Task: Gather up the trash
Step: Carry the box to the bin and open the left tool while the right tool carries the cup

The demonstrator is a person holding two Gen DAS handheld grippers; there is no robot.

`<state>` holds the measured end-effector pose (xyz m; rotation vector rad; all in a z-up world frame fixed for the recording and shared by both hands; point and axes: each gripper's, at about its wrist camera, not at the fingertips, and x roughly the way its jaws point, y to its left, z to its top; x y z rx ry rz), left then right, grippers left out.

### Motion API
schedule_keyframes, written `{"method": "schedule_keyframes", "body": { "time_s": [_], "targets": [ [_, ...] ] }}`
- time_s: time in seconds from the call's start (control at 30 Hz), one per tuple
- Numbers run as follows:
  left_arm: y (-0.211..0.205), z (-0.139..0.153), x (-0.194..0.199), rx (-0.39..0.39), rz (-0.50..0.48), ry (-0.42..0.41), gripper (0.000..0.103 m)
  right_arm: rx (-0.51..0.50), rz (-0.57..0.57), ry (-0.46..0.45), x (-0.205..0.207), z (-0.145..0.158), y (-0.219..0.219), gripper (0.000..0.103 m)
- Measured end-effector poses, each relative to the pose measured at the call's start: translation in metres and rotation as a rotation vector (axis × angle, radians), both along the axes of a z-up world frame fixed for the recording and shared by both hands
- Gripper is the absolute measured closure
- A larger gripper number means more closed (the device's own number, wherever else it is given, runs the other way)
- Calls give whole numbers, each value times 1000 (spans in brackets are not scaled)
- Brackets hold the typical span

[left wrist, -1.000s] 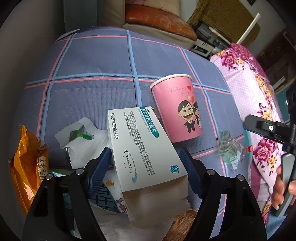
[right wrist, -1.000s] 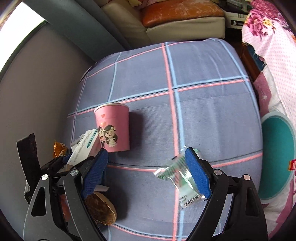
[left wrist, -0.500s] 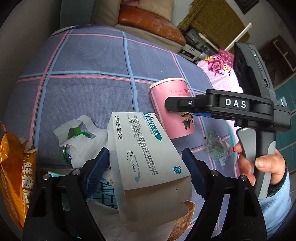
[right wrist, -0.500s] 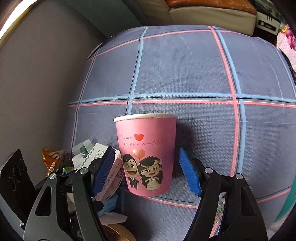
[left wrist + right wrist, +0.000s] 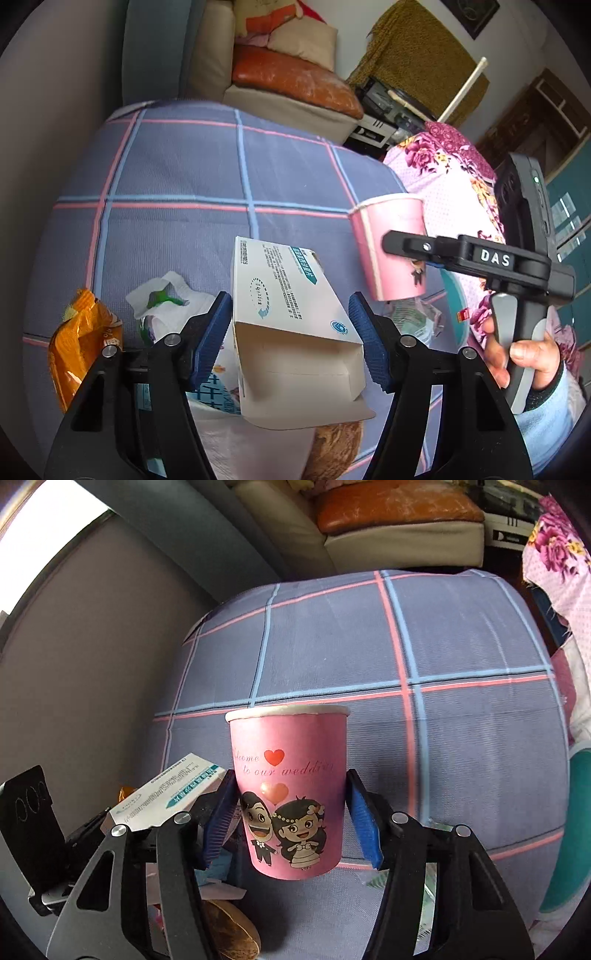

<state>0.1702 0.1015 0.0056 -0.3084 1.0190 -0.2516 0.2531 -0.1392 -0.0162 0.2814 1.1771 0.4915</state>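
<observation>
A white medicine box with teal print sits between the blue pads of my left gripper. The jaws are closing and both pads touch the box's sides; it hangs above the trash pile. A pink paper cup with a cartoon wedding couple stands upright between the pads of my right gripper. Those jaws are closing too, with the pads against the cup's wall. The left wrist view shows the cup to the right, held by the right gripper, with a person's hand on the handle. The box appears left of the cup.
On the plaid blue cloth lie an orange snack bag, a white plastic bag with something green inside, a crumpled clear wrapper and a brown round piece. A sofa and a floral quilt lie beyond.
My right gripper left the clear wrapper, swung over to the pink cup and closed around it. My left gripper narrowed onto the box and rose with it.
</observation>
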Motion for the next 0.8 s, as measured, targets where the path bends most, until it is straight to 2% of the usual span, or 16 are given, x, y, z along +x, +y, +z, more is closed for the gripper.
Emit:
{"method": "schedule_keyframes", "body": {
  "time_s": [0.47, 0.8],
  "targets": [
    [-97, 39, -24, 74, -153, -85, 37, 97, -185, -81, -62, 31, -120, 47],
    [-196, 49, -22, 99, -297, -116, 37, 106, -354, -123, -100, 35, -222, 47]
  ]
}}
